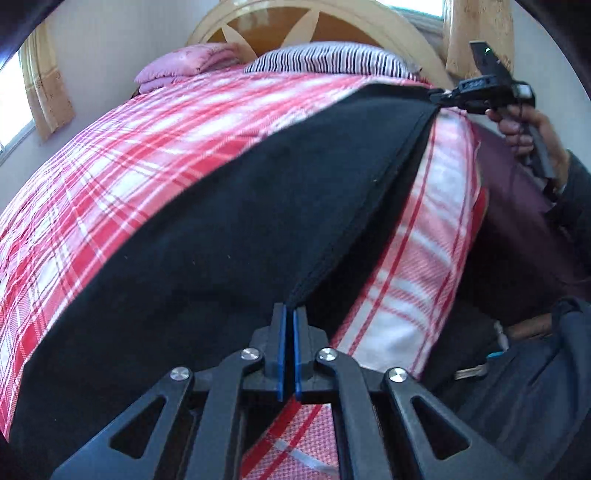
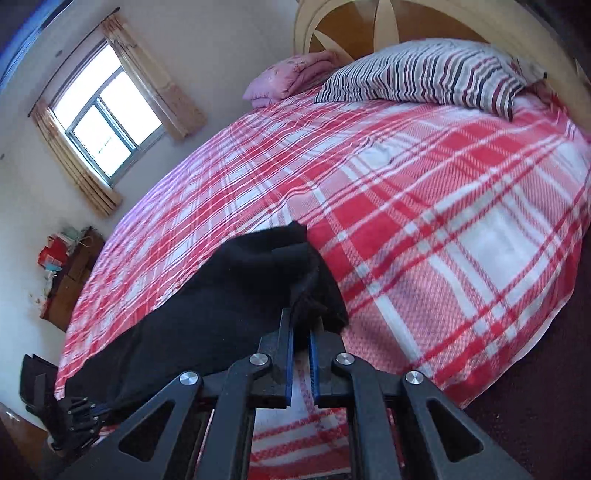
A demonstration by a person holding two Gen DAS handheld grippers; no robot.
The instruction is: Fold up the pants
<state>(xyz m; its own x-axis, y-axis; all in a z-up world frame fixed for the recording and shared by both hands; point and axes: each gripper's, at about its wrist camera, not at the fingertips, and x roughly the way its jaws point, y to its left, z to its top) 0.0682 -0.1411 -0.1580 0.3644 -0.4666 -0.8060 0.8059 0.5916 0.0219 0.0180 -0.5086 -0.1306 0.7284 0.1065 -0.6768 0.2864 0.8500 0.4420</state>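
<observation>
Left gripper [image 1: 290, 314], in the left wrist view: pressed together on the near end of the black pants' [image 1: 221, 221] seamed edge, blue pads clamped with fabric coming straight out of the tips. Pinched there, probably, to anchor one end of the garment while the other end is handled. Pants spread in a broad dark band across the near part of the plaid bedspread [image 1: 147, 140], running from the bed's near edge toward its right edge. At the far end of that band, right gripper [image 1: 441, 96] biting the opposite corner, with a person's hand [image 1: 528, 136] around its handle — cloth drawn fairly taut between the two grips, likely to keep the edge straight for a fold. Striped pillow [image 1: 325, 59] and pink folded quilt [image 1: 184, 62] up by the wooden headboard [image 1: 295, 22], well apart from the work. In the right wrist view: right gripper [image 2: 301, 326] nearly shut, pinching a bunched black end of the pants [image 2: 221, 295], which puckers up just beyond the tips. Remainder trailing left along the bedspread's [image 2: 443, 203] near edge toward the left gripper [image 2: 99, 410] at the lower left — held low over the bed, seemingly so the garment stays flat. Window [image 2: 107, 122] on the far wall.
</observation>
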